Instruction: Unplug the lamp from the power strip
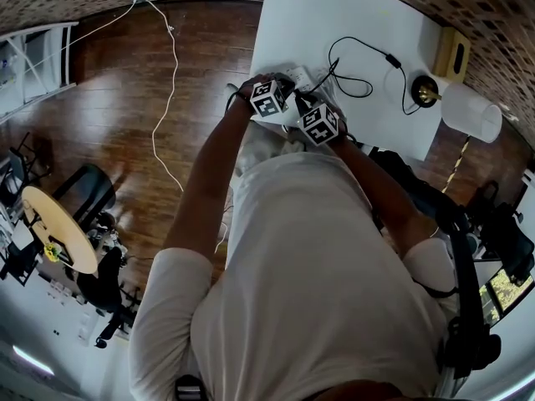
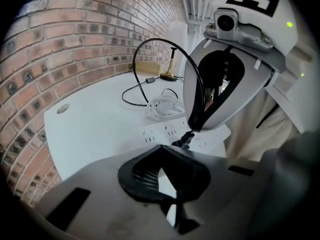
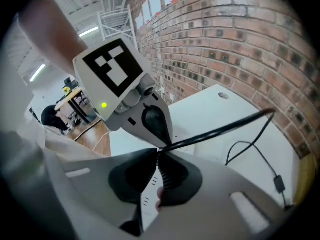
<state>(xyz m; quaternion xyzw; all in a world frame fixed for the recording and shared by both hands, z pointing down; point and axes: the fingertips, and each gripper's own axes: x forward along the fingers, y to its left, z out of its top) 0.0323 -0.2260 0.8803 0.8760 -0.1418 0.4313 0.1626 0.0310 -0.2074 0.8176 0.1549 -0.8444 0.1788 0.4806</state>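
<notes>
A white power strip (image 2: 165,133) lies on the white table (image 1: 351,7) near its front edge. The lamp's black plug (image 2: 183,141) sits in one of its sockets. My right gripper (image 2: 198,125) is shut on the black lamp cord (image 3: 225,129) just above the plug. From there the cord arcs away to the lamp, which has a brass base (image 1: 425,92) and a white shade (image 1: 472,112). My left gripper (image 2: 161,148) is shut, its tips at the strip's near edge; I cannot tell whether they touch it. Both marker cubes show close together in the head view.
A coiled white cable (image 2: 165,105) lies just behind the strip. A tan box (image 1: 452,54) stands by the brick wall past the lamp. The cord's inline switch (image 1: 391,60) rests mid-table. A white cable (image 1: 167,73) trails over the wooden floor on the left.
</notes>
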